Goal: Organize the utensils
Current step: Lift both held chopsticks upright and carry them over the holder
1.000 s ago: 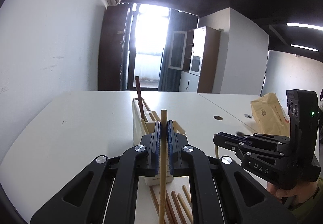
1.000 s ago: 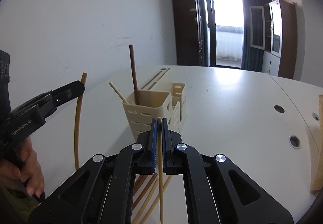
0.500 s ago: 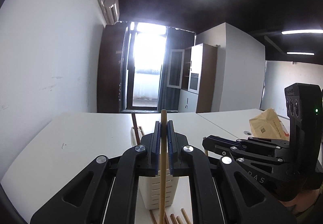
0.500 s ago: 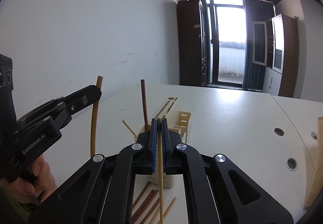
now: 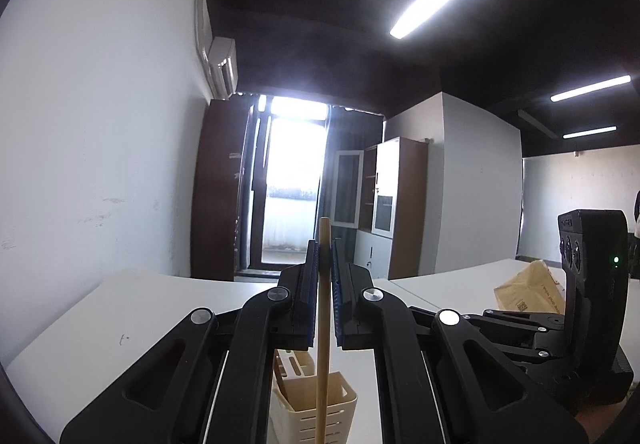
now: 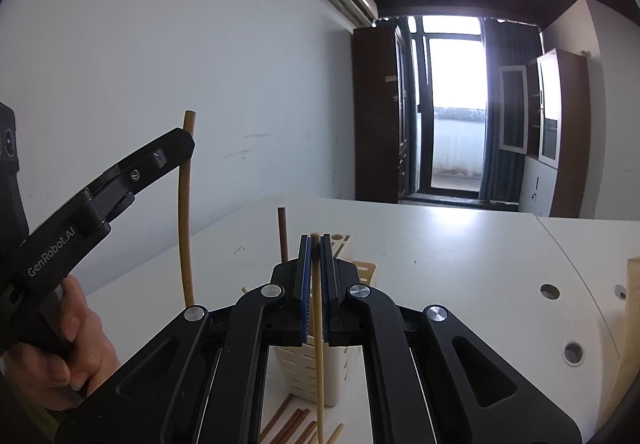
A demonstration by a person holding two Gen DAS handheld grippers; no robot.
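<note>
Cream holder [image 6: 308, 376] standing on tabletop [image 6: 460, 244]; left gripper [image 5: 325, 244] and right gripper [image 6: 315, 240] each pinching an upright chopstick above it, long axes hanging vertical, right chopstick [image 6: 318, 344] dangling nearer the holder's front wall.

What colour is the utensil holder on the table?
Cream, with slotted sides: the utensil holder shows best in the right wrist view, below the closed jaws.

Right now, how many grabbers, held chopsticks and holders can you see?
Grippers: 2 (left gripper, right gripper)
Held chopsticks: 2 (left chopstick, right chopstick)
Holder: 1
Total: 5
</note>
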